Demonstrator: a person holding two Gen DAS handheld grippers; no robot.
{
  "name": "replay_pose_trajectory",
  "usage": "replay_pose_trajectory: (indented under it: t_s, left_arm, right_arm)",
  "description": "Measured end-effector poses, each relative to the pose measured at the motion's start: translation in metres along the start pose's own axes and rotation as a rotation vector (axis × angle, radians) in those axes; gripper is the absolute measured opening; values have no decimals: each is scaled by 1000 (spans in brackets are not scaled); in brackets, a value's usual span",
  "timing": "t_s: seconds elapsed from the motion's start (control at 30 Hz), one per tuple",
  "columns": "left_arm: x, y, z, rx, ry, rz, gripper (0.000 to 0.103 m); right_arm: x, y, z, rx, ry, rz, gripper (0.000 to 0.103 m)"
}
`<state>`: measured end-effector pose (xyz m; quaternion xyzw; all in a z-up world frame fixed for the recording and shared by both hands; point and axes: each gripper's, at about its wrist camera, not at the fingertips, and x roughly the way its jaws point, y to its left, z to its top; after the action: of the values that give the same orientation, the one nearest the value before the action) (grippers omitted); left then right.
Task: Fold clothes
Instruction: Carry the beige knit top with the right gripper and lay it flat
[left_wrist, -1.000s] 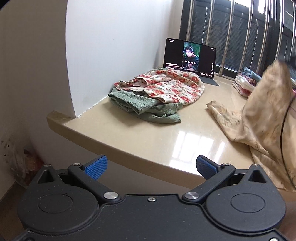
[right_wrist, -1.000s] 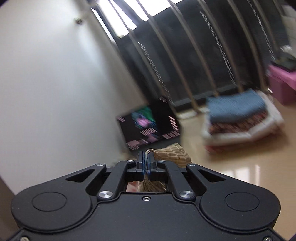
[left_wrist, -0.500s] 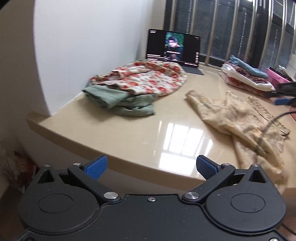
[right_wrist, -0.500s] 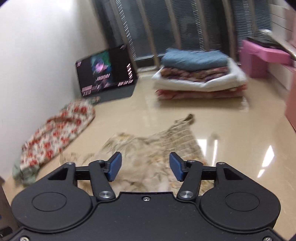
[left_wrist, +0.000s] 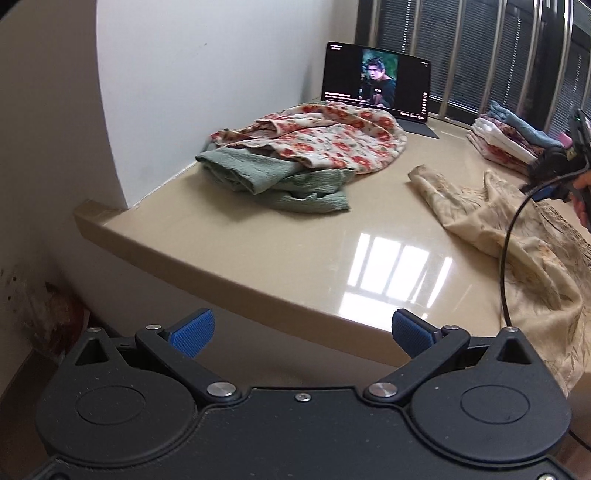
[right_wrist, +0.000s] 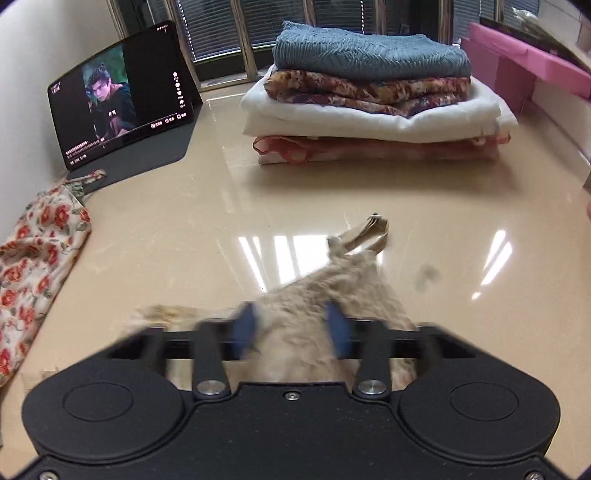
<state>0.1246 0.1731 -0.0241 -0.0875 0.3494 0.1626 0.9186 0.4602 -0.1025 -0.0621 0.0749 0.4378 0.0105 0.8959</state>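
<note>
Beige garment lying crumpled at lower centre on the counter, bunching between the right gripper jaws, just closing but blurred and showing a gap. Pinching one edge only. Left gripper gaping wide, empty, low in frame, waiting off the counter's edge.

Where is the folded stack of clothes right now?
The folded stack sits at the counter's far end by the window bars, right of the tablet, beside a pink box.

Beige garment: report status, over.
Left gripper open, empty. Right gripper jaws have just been closing, beige garment between them. Floral pile lies apart, not blocking.
</note>
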Motion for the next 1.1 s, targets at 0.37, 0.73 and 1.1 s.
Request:
replay_pose_trajectory:
  t_s: [0.37,0.73,1.1]
  left_arm:
    - [-5,-18,7,24,-34,-29,103]
    - [-24,-25,8,38,-76,-26,103]
    - [-26,-56,1,104,-78,-110,103]
  right_arm:
    - [-84,21,54,-34,-173,250,0]
    - [-310,79,66,-531,-616,357,0]
    - [-219,-60,-132,-478,-290,25,13]
